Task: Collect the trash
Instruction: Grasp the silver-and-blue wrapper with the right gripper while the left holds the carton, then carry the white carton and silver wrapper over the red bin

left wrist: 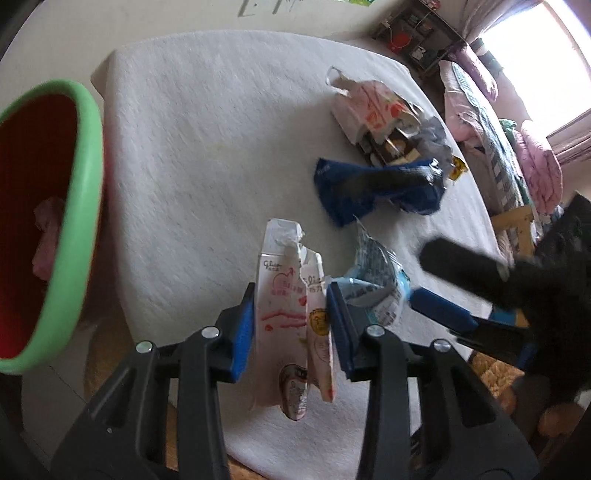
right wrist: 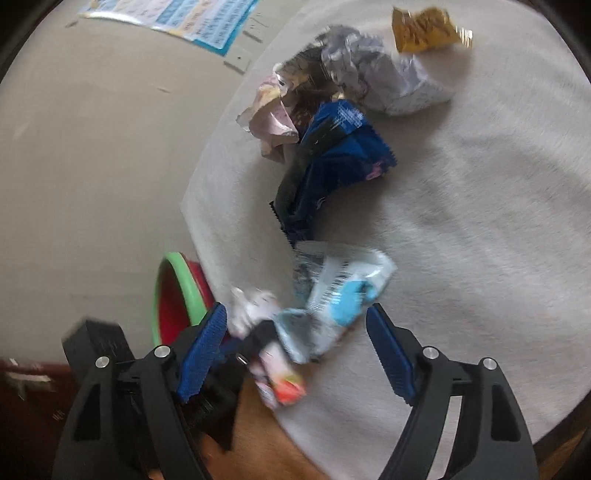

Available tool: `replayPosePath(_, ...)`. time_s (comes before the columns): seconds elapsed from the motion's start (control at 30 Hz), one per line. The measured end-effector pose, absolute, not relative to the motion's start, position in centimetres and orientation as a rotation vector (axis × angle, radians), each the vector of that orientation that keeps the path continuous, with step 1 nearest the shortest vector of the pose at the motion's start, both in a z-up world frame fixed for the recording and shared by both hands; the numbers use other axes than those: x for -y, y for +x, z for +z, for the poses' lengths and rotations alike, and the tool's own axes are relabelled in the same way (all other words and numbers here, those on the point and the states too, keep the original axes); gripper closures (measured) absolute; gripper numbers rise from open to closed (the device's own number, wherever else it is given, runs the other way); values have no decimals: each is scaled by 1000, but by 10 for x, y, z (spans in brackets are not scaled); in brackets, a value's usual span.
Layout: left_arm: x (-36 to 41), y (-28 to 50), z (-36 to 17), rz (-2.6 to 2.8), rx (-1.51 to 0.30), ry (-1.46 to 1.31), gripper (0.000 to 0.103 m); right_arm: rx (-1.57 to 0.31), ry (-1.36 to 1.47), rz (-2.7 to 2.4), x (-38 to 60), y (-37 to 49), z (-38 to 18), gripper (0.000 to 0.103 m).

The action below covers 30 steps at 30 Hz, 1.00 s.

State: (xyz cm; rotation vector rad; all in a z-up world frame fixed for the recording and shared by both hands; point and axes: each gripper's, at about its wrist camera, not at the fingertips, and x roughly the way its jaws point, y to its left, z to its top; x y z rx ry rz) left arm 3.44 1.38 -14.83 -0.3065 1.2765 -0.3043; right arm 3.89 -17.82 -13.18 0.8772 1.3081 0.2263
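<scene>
My left gripper [left wrist: 291, 325] is shut on a torn white and pink snack wrapper [left wrist: 284, 314], held above the white table mat [left wrist: 192, 155]. The same wrapper shows blurred in the right wrist view [right wrist: 266, 350]. A light blue and silver wrapper [left wrist: 373, 288] lies just right of it; in the right wrist view this wrapper [right wrist: 340, 295] lies between the fingers of my open right gripper [right wrist: 295, 354]. A dark blue wrapper [left wrist: 376, 188] [right wrist: 328, 162] lies further off. A red bin with a green rim [left wrist: 55, 221] [right wrist: 177, 295] stands at the left.
A pile of pink, brown and grey crumpled wrappers [left wrist: 384, 118] [right wrist: 332, 81] and a yellow wrapper [right wrist: 424, 29] lie at the mat's far side. A bed with pink bedding [left wrist: 509, 140] stands beyond the table. The mat's edge [right wrist: 199, 221] borders the floor.
</scene>
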Motion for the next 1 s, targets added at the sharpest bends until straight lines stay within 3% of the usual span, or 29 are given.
replayPosePath(0.2, -12, 32, -151, -315, -1289, -296, 67, -1373, 848, 116, 172, 53, -153, 31)
replayPosePath(0.3, -10, 29, -148, -308, -1277, -264, 67, -1377, 758, 95, 171, 52, -152, 59)
replayPosePath(0.33, -10, 28, -147, -304, -1270, -253, 67, -1373, 728, 116, 169, 53, -150, 77)
replayPosePath(1.0, 12, 24, -94, -291, -1099, -66, 67, -1140, 549, 129, 205, 22, -85, 79)
